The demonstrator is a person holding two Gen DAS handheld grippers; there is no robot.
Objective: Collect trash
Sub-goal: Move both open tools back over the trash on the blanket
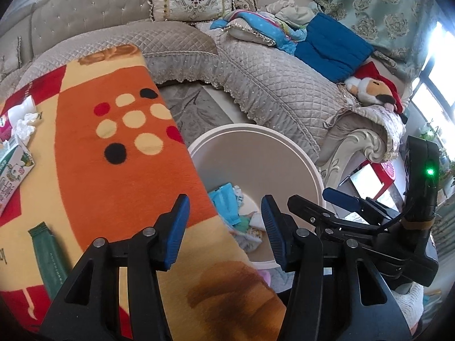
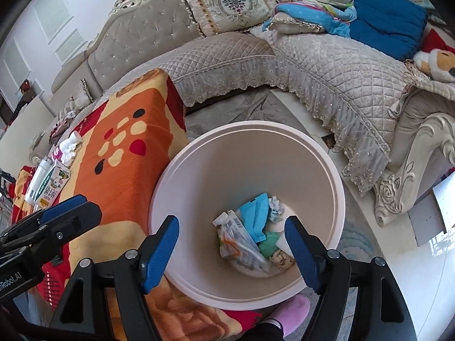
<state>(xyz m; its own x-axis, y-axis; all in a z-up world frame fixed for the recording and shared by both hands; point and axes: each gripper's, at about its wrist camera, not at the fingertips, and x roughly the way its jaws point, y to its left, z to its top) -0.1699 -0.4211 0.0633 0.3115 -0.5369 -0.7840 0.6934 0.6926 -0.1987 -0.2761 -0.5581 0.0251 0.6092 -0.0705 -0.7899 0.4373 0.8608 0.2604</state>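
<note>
Several trash pieces on tabletop (image 1: 119,170) far-left edge: tissue wad (image 1: 27,123), carton (image 1: 14,173); green wrapper (image 1: 49,258) near edge, long axis running away from left tongs (image 1: 224,227), nearer. Both tongs wide, empty; right tongs (image 2: 231,244) over bin (image 2: 335,176), half-filled.

Smooth plastic bin (image 2: 327,170), fuzzy blanket (image 1: 119,176)

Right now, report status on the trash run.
Left gripper and right gripper open, empty, over bin. Green wrapper, carton, tissue left on blanket. Nothing blocking.
</note>
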